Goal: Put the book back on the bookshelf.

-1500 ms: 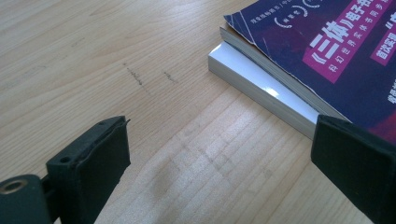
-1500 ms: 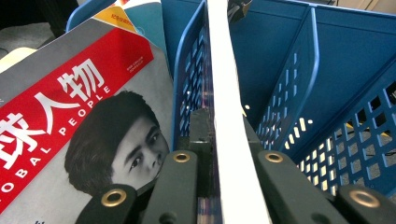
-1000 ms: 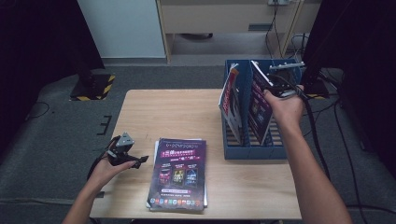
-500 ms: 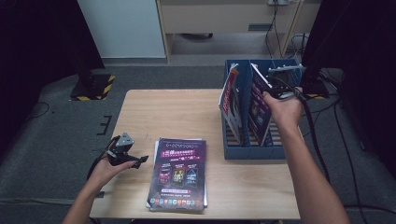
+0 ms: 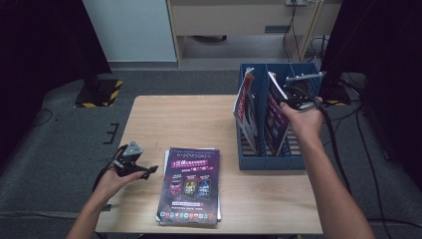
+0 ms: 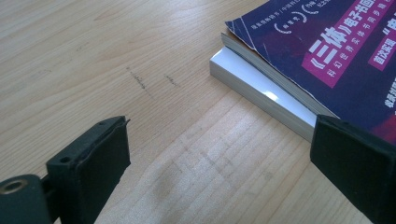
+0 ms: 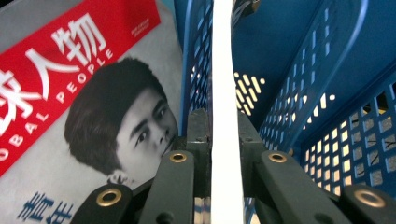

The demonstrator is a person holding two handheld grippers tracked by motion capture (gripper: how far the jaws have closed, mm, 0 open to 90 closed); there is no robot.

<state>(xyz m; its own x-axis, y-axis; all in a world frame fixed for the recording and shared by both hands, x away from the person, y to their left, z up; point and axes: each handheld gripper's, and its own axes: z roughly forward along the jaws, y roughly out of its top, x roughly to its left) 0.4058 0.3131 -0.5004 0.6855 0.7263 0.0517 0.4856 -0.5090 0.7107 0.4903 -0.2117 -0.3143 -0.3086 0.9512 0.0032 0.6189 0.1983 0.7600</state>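
magazines (image 5: 271, 117) upright in blue rack (image 5: 271, 160)

The right gripper (image 5: 298, 102), clamped on the purple magazine (image 5: 274, 119), has sunk slightly toward the blue rack (image 5: 271, 162), seating the magazine deeper in its slot.

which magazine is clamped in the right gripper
The purple magazine standing in the blue rack's middle slot; the right gripper pinches its edge, unlike the red one beside it.

We note a purple-covered magazine (image 5: 275, 117) standing tilted in the blue file rack (image 5: 271, 162) at the table's right. Its thin white edge (image 7: 222, 112) runs upright, pinched between black jaws.
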